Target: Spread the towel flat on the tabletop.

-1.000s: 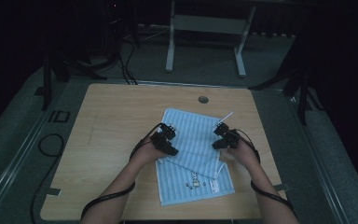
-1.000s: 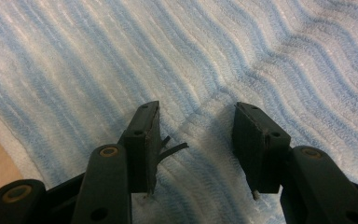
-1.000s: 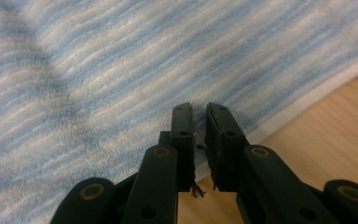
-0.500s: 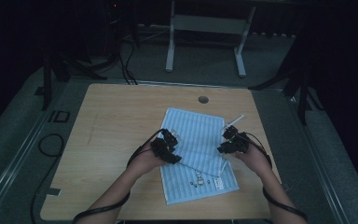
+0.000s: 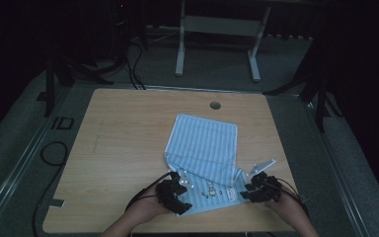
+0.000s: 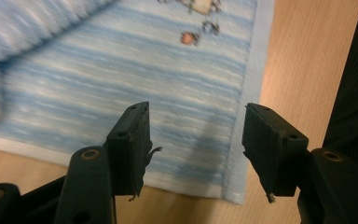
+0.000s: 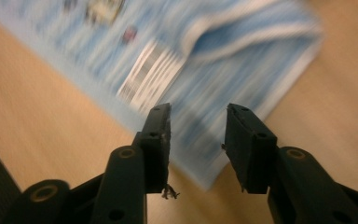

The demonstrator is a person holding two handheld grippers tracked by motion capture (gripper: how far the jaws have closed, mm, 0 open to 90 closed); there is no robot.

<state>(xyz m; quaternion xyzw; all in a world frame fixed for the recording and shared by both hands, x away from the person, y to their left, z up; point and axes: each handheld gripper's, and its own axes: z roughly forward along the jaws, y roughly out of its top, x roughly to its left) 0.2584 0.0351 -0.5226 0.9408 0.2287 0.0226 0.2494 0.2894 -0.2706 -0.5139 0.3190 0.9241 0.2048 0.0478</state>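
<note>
Left gripper, jaws apart, above the near corner of a blue striped towel; the towel's hem runs between the jaws. Right gripper, jaws apart, over the opposite near corner. Beyond both, the towel lies folded on the wooden table.

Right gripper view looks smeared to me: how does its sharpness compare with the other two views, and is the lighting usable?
Right gripper view: towel streaked by motion blur, jaws sharp. Left gripper view: towel's near corner fairly crisp, far edge soft. High view: dim, surroundings almost black, but table and both grippers readable.
</note>
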